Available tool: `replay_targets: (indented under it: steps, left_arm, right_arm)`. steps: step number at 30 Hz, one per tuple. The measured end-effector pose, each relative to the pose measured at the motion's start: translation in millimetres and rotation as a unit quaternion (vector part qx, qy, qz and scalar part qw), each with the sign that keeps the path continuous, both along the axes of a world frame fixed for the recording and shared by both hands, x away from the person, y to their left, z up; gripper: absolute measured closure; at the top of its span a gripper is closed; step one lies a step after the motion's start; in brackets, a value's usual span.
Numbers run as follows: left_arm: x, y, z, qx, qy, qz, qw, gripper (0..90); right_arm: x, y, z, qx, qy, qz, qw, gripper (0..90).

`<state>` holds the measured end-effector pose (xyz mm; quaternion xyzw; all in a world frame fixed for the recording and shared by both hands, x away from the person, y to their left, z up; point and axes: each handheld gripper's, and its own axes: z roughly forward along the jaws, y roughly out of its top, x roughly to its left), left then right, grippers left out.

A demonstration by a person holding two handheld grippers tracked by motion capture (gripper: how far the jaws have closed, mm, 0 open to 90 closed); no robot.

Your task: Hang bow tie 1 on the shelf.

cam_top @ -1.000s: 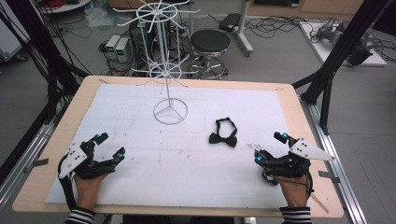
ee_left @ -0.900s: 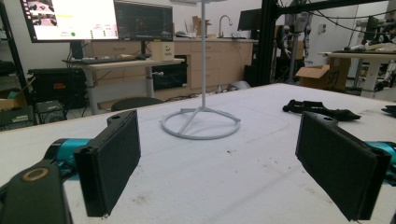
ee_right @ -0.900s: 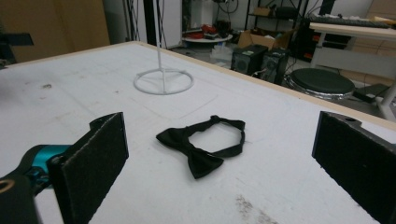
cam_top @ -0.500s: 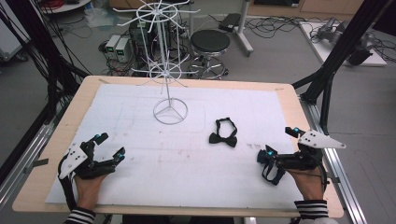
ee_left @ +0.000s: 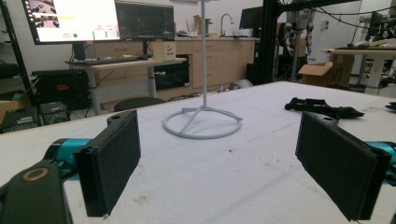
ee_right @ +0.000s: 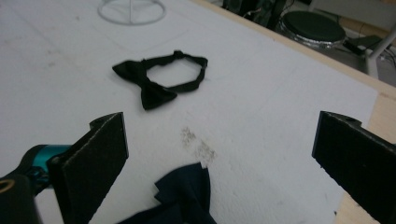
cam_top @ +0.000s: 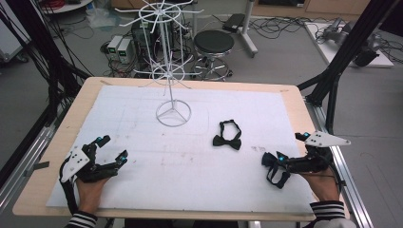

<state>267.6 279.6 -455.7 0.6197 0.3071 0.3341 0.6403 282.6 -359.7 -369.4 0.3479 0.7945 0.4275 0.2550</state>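
a: looking at the table, nothing seems started yet; the black bow tie lies flat on the white sheet, right of the middle, untouched; the white wire rack stands upright behind and to the left of it, its arms bare as far as i can see.

b: and the grippers?

a: the left gripper rests low near the front left corner, jaws wide apart with nothing between them; its own view looks across the sheet at the rack's ring base; the right gripper sits near the front right edge, jaws also spread and empty; its own view has the bow tie ahead, well apart from it.

b: what's the dark cloth low in the right gripper view?

a: a dark blue scrap just under the jaws; i can't tell what it is.

b: so what's left?

a: i'd judge everything: reaching the bow tie, gripping it, carrying it to the rack, hanging it; room is generous, open sheet all round the tie; the right gripper is close to the wooden table edge, and the rack's thin arms would be the tight spot.
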Motion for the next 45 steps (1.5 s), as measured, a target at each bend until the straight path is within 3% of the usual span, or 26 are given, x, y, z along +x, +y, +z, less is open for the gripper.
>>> replay_targets:
  steps: [7, 14, 20, 32, 40, 43, 44, 45]
  left_arm:
    - [-0.5, 0.0, 0.1, 0.002, -0.001, 0.001, 1.0, 14.3]
    - [-0.5, -0.1, 0.0, 0.002, -0.001, 0.001, 1.0, 14.3]
    - [-0.6, -0.4, 0.0, 0.003, -0.002, 0.002, 1.0, 14.3]
    - [-0.3, -0.3, 0.0, 0.001, -0.001, 0.003, 1.0, 14.3]
    - [-0.3, -0.3, 0.0, 0.001, -0.002, 0.002, 1.0, 14.3]
    - [-0.4, -0.2, 0.0, 0.002, -0.002, 0.002, 1.0, 14.3]
    - [-0.4, -0.2, 0.0, 0.002, -0.002, 0.002, 1.0, 14.3]
    - [-0.3, -0.3, 0.0, 0.001, -0.002, 0.003, 1.0, 14.3]
  right_arm:
    - [6.6, -6.9, -4.6, -0.035, 0.034, 0.001, 0.9988, 2.8]
    - [10.0, -10.5, -9.1, -0.07, 0.045, 0.004, 0.9965, 3.1]
    - [13.4, -14.6, -12.0, -0.078, 0.057, 0.013, 0.9952, 3.2]
    - [25.3, -16.8, -21.8, -0.085, 0.11, 0.038, 0.9895, 3.1]
    - [36.4, -12.9, -30.7, -0.115, 0.157, 0.065, 0.9787, 5.3]
    - [38.8, -12.7, -31.3, -0.122, 0.164, 0.072, 0.9762, 6.4]
    - [39.4, -12.2, -31.7, -0.13, 0.166, 0.071, 0.975, 8.2]
    - [39.7, -12.2, -31.6, -0.135, 0.168, 0.075, 0.9737, 15.5]
